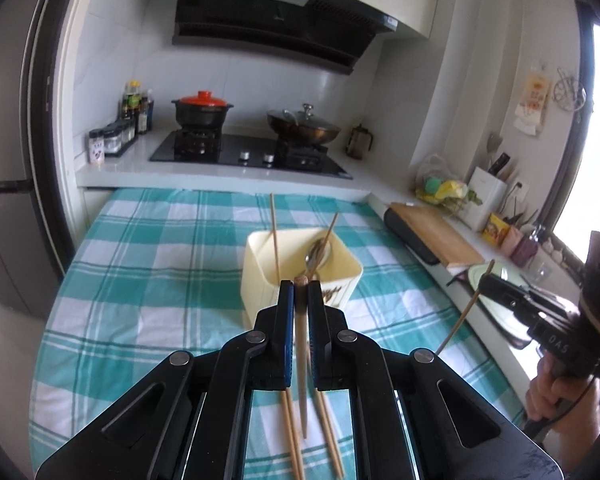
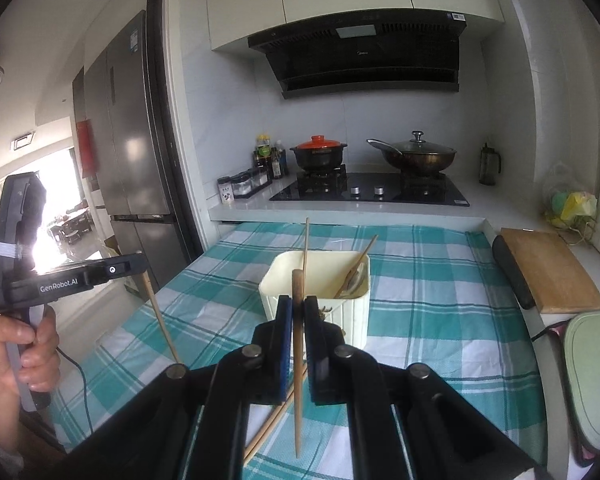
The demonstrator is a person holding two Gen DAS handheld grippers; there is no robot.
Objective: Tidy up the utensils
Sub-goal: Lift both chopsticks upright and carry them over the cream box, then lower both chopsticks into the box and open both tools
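A cream utensil holder [image 1: 300, 276] [image 2: 320, 300] stands on the teal checked cloth [image 1: 148, 280] and holds a spoon [image 1: 318, 254] and two chopsticks [image 1: 275, 232]. My left gripper [image 1: 300, 286] is shut on a wooden chopstick [image 1: 302, 360], held above the cloth just in front of the holder. My right gripper [image 2: 298, 304] is shut on another wooden chopstick [image 2: 298, 360], also just in front of the holder. Two more chopsticks [image 1: 328, 432] [image 2: 272, 424] lie on the cloth below the grippers.
Behind the cloth is a hob [image 1: 244, 152] with a red-lidded pot [image 1: 202, 112] and a lidded wok [image 1: 304, 124]. A wooden cutting board [image 1: 436, 236] lies at the right. Spice jars [image 1: 112, 140] stand at the left, a fridge [image 2: 136, 140] further left.
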